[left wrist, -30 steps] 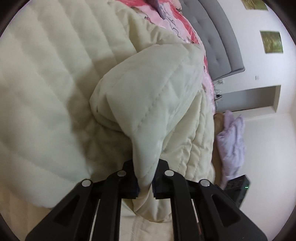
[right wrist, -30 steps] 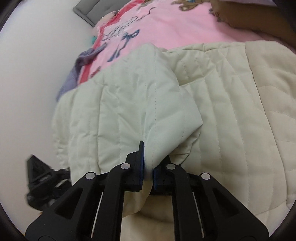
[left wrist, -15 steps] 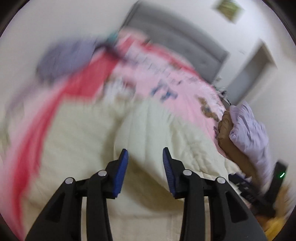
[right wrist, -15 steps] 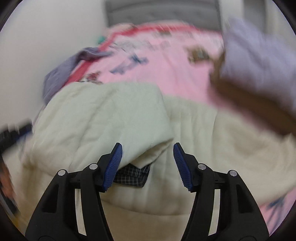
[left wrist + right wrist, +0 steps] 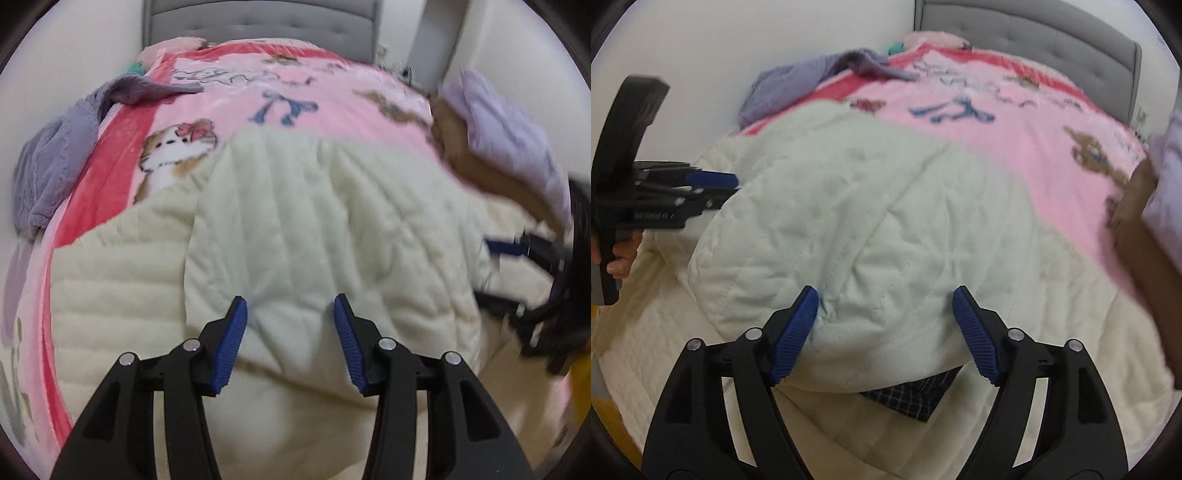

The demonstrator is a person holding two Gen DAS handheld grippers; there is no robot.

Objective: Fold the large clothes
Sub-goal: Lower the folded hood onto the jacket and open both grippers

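Note:
A large cream quilted coat (image 5: 317, 229) lies on the bed with a folded flap on top; it also shows in the right wrist view (image 5: 879, 221). A dark checked lining (image 5: 912, 395) peeks out under the flap's near edge. My left gripper (image 5: 290, 325) is open and empty just above the near edge of the flap. My right gripper (image 5: 886, 321) is open and empty over the same flap. The left gripper also shows at the left of the right wrist view (image 5: 713, 188). The right gripper shows blurred at the right of the left wrist view (image 5: 513, 258).
A pink cartoon-print blanket (image 5: 295, 92) covers the bed, with a grey headboard (image 5: 258, 18) behind. A grey-purple garment (image 5: 55, 162) lies at the left edge by the wall. A brown and a lilac garment (image 5: 506, 129) are piled at the right.
Both grippers were shut on the coat's flap a second ago. They have let go, opened wide and pulled back; the flap now lies folded on the coat.

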